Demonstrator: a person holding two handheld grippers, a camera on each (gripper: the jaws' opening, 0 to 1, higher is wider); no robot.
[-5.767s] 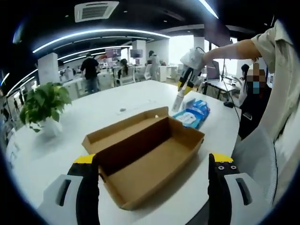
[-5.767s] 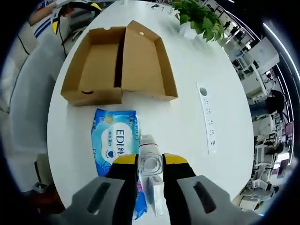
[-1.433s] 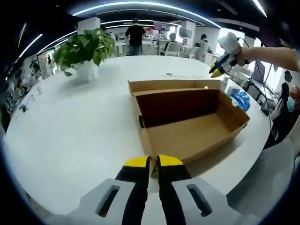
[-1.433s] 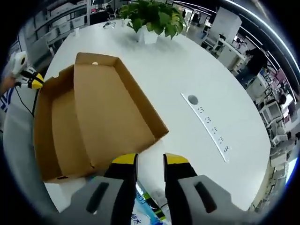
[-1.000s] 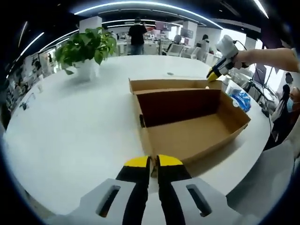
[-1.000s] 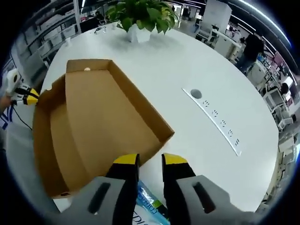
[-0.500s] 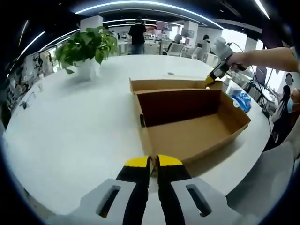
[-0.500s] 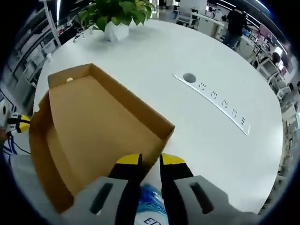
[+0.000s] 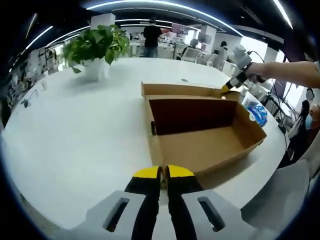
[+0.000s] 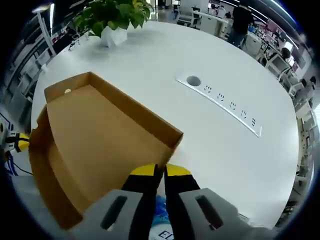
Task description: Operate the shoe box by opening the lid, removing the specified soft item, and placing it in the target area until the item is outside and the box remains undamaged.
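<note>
A broad white table (image 9: 75,150) takes up most of the room from where the left gripper view looks, round-edged and glossy under long curved ceiling lights. At about ten o'clock on it stands a potted plant (image 9: 95,47) in a white pot. Past the table's far edge, around twelve o'clock, are desks, chairs and a person in dark clothes standing with their back turned.

In the middle lies the open cardboard shoe box (image 9: 200,140), its lid (image 9: 180,90) folded back flat on the far side, the inside bare brown card. The left gripper (image 9: 163,175) is at six o'clock, its yellow-tipped jaws pressed nearly together on the box's near corner edge (a thin strip of card appears to sit between them). At two o'clock the right gripper (image 9: 226,88) reaches in on an outstretched arm, its tip at the lid's far corner. Just beyond the box, near three o'clock, a blue wipes pack (image 9: 257,111) lies on the table.

In the right gripper view, the box (image 10: 95,145) spreads from nine o'clock to the centre, and a strip of power sockets (image 10: 220,104) runs across the white surface at two o'clock. The right gripper (image 10: 160,172) has its jaws almost closed at the lid's edge; whether card is between them I cannot tell. The blue pack (image 10: 162,222) shows beneath them.
</note>
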